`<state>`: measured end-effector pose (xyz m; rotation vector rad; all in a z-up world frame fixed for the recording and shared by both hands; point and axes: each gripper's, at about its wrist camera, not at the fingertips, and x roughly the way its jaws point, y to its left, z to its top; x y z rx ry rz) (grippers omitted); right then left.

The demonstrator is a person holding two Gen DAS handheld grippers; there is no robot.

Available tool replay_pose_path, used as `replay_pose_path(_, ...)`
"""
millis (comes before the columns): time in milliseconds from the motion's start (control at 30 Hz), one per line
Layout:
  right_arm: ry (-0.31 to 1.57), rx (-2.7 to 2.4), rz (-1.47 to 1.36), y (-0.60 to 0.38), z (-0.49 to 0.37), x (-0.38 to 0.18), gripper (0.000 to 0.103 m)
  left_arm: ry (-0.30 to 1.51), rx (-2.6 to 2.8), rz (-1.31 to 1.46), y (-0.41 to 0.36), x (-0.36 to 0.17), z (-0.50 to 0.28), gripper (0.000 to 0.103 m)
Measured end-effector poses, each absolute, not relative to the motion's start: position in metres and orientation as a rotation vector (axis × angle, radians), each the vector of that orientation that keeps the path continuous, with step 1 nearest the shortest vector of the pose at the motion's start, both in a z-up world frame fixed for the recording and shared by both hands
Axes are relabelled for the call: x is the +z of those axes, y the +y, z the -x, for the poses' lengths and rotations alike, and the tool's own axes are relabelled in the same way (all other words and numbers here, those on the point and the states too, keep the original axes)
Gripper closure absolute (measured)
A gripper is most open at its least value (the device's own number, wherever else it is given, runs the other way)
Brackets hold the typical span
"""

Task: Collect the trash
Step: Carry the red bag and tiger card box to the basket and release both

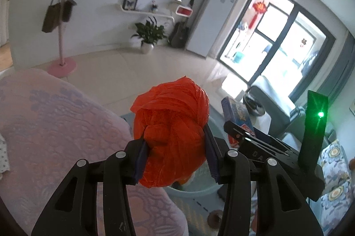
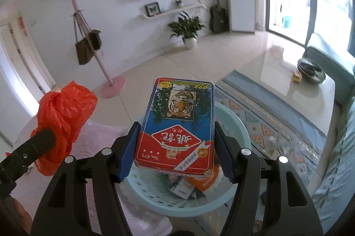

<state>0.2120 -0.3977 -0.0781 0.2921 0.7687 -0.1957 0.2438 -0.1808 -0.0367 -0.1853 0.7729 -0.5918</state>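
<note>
My left gripper (image 1: 175, 147) is shut on a crumpled orange plastic bag (image 1: 173, 131) and holds it in the air above a light blue basket (image 1: 195, 191). The bag also shows at the left of the right wrist view (image 2: 64, 116). My right gripper (image 2: 175, 147) is shut on a red and blue playing-card box with a tiger picture (image 2: 179, 125), held over the same perforated basket (image 2: 241, 125). The basket holds several pieces of trash, among them an orange packet (image 2: 204, 182). The box and right gripper appear in the left wrist view (image 1: 237, 116).
A pink quilted sofa (image 1: 55, 125) lies to the left. A patterned rug (image 2: 277, 120) covers the floor. A glossy coffee table (image 2: 310, 89) bears a dark bowl (image 2: 310, 69). A pink coat stand (image 2: 111, 80), a potted plant (image 2: 188, 32) and a guitar (image 2: 218, 14) stand by the TV wall.
</note>
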Motion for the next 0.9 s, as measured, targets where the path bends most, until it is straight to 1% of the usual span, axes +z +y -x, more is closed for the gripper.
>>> replay_pose_path(233,0.841,-0.203,-0.319,-0.411,-0.218,-0.105,0.042,0.835,-0.618,0.137,-0.205,-0.055,-0.255,0.057)
replay_pose_path(300,0.852,-0.207,-0.322,-0.414,-0.219,-0.108,0.041,0.847,-0.615,0.125,-0.211,-0.058,-0.259,0.053)
replay_pose_path(367,0.861,-0.208,-0.338,-0.418,-0.22,-0.11,0.041,0.837,-0.615,0.105,-0.213,-0.057,-0.258,0.043)
replay_pose_path(433,0.871,-0.197,-0.36,-0.422,-0.221,-0.111,0.041,0.825,-0.621,0.101,-0.214,-0.056,-0.256,0.037)
replay_pose_path(467,0.874,-0.198,-0.366,-0.425,-0.22,-0.112,0.041,0.821,-0.616,0.098,-0.215,-0.056,-0.255,0.035)
replay_pose_path(667,0.872,-0.203,-0.396,-0.428,-0.216,-0.11,0.04,0.816,-0.611,0.11,-0.208,-0.055,-0.246,0.031)
replay_pose_path(900,0.85,-0.182,-0.391,-0.413,-0.21,-0.097,0.04,0.8,-0.601,0.146,-0.189,-0.047,-0.234,0.031)
